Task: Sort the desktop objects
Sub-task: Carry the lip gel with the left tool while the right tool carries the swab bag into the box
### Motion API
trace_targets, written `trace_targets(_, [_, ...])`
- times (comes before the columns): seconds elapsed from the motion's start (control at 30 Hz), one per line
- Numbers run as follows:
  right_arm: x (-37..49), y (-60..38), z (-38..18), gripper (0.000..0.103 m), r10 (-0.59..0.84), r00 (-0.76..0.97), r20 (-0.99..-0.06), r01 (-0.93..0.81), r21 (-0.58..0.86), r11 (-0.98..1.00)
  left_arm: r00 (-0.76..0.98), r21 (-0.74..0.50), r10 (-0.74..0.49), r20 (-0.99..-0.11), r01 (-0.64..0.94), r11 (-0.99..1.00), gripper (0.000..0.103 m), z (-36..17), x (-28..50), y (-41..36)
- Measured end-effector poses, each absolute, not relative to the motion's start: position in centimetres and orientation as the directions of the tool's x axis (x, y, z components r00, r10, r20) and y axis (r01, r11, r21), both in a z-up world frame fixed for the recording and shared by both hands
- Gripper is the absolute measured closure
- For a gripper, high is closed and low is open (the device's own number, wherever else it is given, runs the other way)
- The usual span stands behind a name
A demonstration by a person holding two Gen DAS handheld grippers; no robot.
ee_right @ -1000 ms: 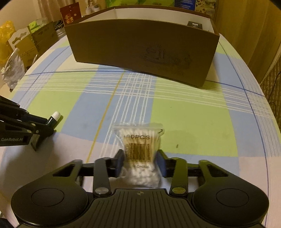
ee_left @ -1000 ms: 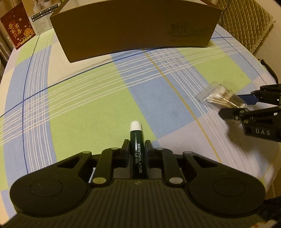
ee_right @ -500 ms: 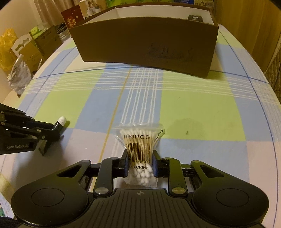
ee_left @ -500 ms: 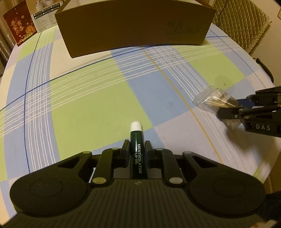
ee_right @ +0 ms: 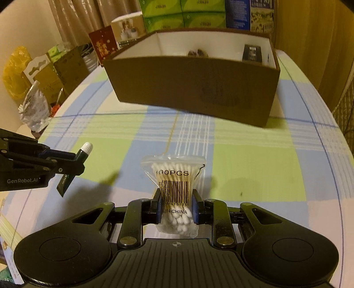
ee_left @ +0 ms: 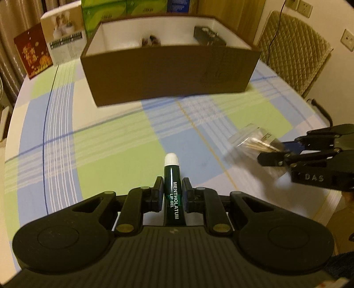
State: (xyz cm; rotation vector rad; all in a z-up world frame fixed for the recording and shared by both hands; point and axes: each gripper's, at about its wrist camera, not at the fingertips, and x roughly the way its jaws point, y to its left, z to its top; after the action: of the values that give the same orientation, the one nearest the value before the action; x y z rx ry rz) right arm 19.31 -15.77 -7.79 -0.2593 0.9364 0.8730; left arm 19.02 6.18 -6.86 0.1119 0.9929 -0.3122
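My left gripper (ee_left: 172,188) is shut on a dark green lip gel tube (ee_left: 172,177) with a white cap, held clear of the checked tablecloth (ee_left: 106,144). My right gripper (ee_right: 176,205) is shut on a clear bag of cotton swabs (ee_right: 174,177), also off the table. In the left wrist view the right gripper (ee_left: 278,152) and its bag (ee_left: 250,141) show at the right edge. In the right wrist view the left gripper (ee_right: 75,160) with the tube (ee_right: 85,148) shows at the left. A brown open box (ee_left: 168,73) with a white inside stands ahead.
The box (ee_right: 194,82) holds a small dark item (ee_right: 252,53) and a blurred object (ee_right: 197,53). Cartons and green packs (ee_left: 124,11) line the table's far edge. A quilted chair (ee_left: 292,51) stands at the right. Bags and boxes (ee_right: 39,88) sit beyond the table's left edge.
Both grippers have risen with their objects, so the inside of the box now shows. The right gripper's jaws closed tight on the swab bag.
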Motion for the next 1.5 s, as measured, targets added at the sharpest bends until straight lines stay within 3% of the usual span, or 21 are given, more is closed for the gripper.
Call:
trace_targets(0.77, [24.4, -14.0, -3.7, 0.081, 0.586, 0.37, -0.721, -0.756, 0.134, 0.641, 0.583, -0.055, -0.28, -0.762, 0.374, 0.926, 0.09, -2.9, 25.8, 2.8])
trace_targets(1.5, [34.4, -8.5, 0.1, 0.081, 0.615, 0.452, -0.646, -0.738, 0.117, 0.665, 0.661, -0.056, -0.289, -0.692, 0.35, 0.935, 0.09, 0.8, 37.5, 1.7])
